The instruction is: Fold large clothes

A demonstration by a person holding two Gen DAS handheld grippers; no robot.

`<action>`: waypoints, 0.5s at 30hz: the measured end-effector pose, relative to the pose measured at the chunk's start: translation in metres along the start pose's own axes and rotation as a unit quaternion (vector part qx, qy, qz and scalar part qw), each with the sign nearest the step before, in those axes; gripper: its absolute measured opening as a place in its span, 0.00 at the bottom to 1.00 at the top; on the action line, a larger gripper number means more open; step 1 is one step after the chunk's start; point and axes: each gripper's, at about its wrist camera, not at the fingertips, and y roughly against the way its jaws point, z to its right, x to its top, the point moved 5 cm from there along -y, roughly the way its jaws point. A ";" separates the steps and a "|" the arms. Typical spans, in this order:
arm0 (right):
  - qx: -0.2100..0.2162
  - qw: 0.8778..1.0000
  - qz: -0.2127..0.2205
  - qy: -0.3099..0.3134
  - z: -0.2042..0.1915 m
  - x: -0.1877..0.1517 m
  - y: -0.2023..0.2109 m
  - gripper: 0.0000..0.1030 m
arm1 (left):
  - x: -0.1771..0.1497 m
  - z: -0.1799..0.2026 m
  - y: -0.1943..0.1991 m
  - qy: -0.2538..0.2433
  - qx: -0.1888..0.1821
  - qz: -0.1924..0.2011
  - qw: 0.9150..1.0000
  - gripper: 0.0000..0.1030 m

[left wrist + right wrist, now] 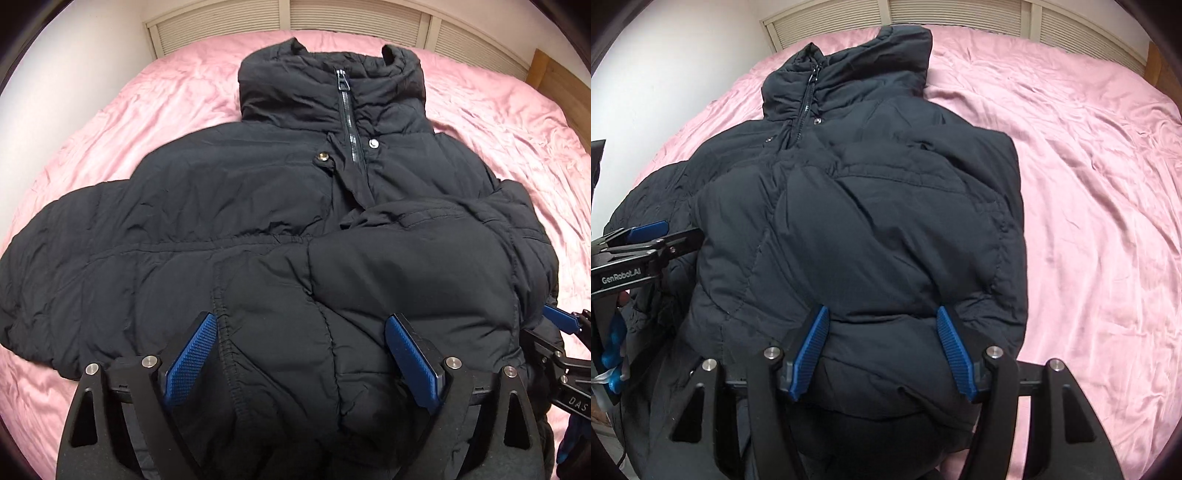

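A black puffer jacket (258, 206) lies front up on the pink bed, collar at the far end and zipper (349, 122) closed. Its right sleeve is folded across the chest (413, 266); the left sleeve (55, 266) stretches out to the left. My left gripper (301, 332) is open just above the jacket's lower part. My right gripper (882, 325) is open over the folded sleeve (886, 236), holding nothing. The right gripper also shows at the right edge of the left wrist view (561, 325), and the left gripper at the left edge of the right wrist view (650, 236).
The pink sheet (1089, 221) covers the whole bed, with wide bare cloth to the jacket's right. A slatted headboard (354, 14) and white wall (683, 55) stand at the far end. A wooden piece (554, 74) stands at the far right.
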 end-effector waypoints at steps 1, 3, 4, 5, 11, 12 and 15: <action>0.001 1.000 -0.003 -0.003 0.002 -0.004 -0.007 0.59 | -0.003 0.001 -0.010 0.001 0.002 -0.006 1.000 0.90; 0.006 1.000 -0.007 -0.009 0.006 -0.012 -0.019 0.59 | -0.013 0.000 -0.026 0.008 0.001 -0.016 1.000 0.90; 0.008 1.000 -0.010 -0.009 0.008 -0.017 -0.024 0.59 | -0.018 -0.001 -0.032 0.012 0.001 -0.019 1.000 0.90; 0.010 1.000 -0.011 -0.008 0.008 -0.020 -0.027 0.59 | -0.023 -0.002 -0.035 0.015 0.000 -0.022 1.000 0.91; 0.020 0.999 -0.024 -0.005 0.011 -0.016 -0.021 0.59 | -0.025 -0.006 -0.027 0.016 -0.005 -0.026 1.000 0.90; 0.023 1.000 -0.019 -0.002 0.010 -0.012 -0.014 0.59 | -0.022 -0.007 -0.019 0.015 -0.005 -0.018 1.000 0.89; 0.034 0.999 0.013 0.007 0.012 0.005 0.014 0.59 | -0.011 -0.007 0.006 0.014 -0.013 0.013 1.000 0.88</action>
